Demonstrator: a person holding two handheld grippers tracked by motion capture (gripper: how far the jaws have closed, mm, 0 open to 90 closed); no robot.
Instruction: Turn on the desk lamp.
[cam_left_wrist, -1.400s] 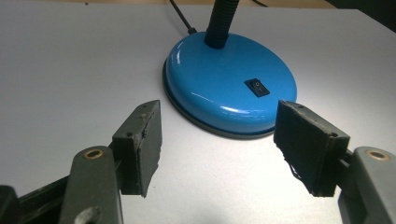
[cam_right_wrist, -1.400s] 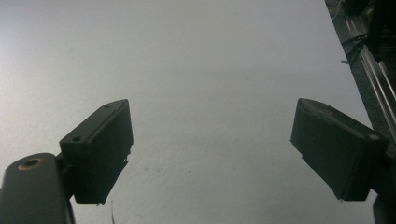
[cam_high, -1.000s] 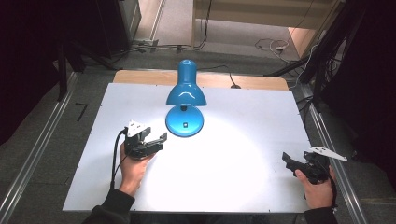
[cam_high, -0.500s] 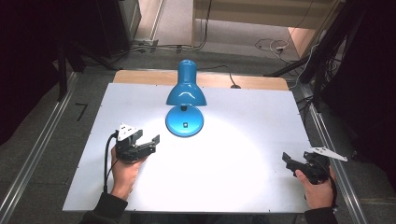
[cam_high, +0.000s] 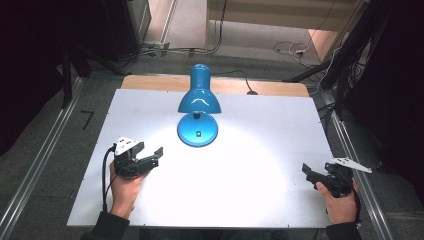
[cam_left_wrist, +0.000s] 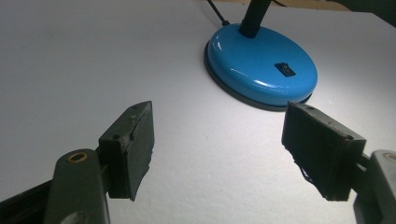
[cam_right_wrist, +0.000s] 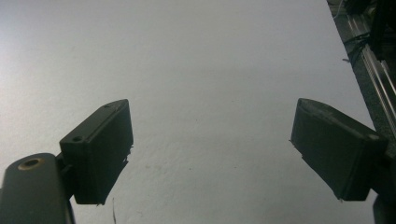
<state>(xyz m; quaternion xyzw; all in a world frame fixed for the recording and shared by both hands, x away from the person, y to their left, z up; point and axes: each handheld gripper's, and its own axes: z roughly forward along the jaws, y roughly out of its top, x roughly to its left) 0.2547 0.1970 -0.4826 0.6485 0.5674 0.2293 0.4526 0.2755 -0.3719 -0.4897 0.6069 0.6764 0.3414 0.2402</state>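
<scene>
Both hand-held grippers, left (cam_high: 151, 156) and right (cam_high: 312, 172), gape empty, seemingly clear of lamp (cam_high: 198, 131).

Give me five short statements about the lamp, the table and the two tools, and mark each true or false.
1. The blue lamp is lit and throws a bright patch on the white table. True.
2. The left tool grips the lamp's base. False: its jaws are open, apart from the base.
3. The black switch sits on top of the base. True.
4. The right tool holds a cable. False: its jaws are open with nothing between them.
5. The lamp lies on its side. False: it stands upright.
</scene>
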